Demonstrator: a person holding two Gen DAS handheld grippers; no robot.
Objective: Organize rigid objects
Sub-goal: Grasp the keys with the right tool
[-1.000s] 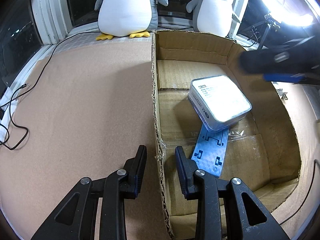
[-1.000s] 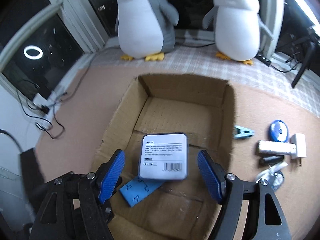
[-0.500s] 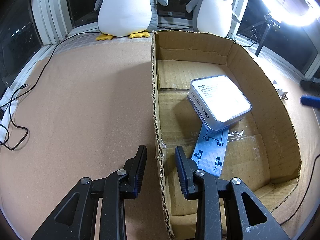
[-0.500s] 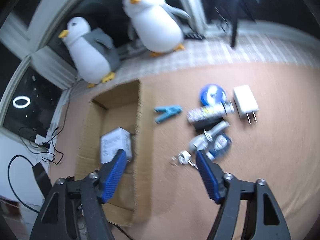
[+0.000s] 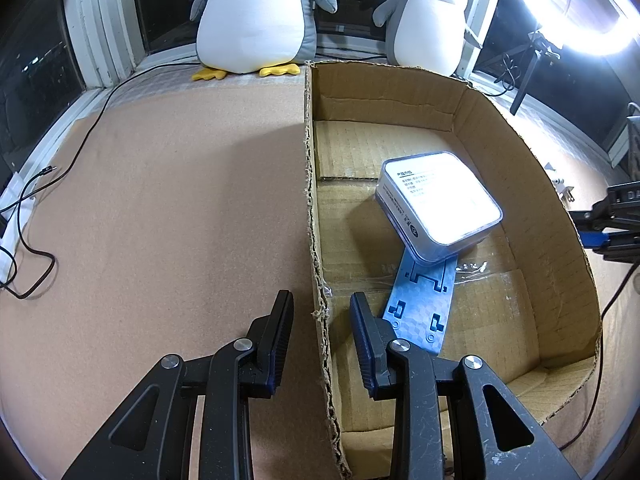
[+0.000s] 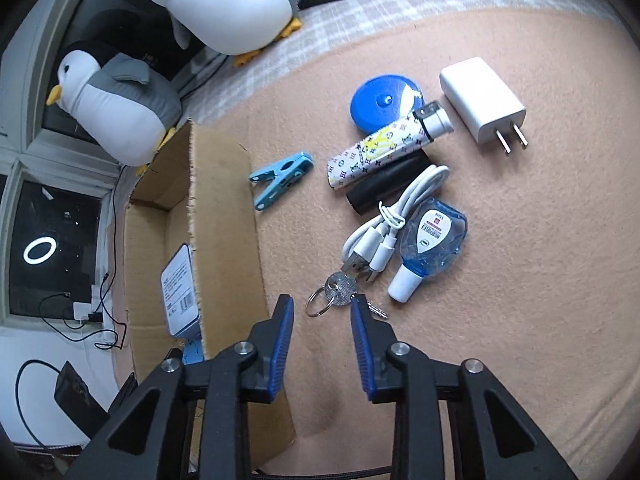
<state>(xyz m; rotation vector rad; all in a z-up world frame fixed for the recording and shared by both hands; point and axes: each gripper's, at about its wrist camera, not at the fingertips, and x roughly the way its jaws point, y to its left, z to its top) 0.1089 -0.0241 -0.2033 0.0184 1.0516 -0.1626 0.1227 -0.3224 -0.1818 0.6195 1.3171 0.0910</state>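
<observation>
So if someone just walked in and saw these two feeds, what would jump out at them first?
Probably the cardboard box, with a white square tin glaring under the lamp and resting on a blue flat holder; the left gripper straddles the box's near wall, jaws open. Next, the clutter beside the box: a blue round case, white charger, patterned lighter and keys just ahead of the open right gripper.

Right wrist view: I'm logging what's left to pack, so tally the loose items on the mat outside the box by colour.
Blue: 3 - clip, round case, gel bottle
White: 3 - charger, cable, patterned tube
Black: 1 - cylinder
Silver: 1 - keys
Total: 8
</observation>
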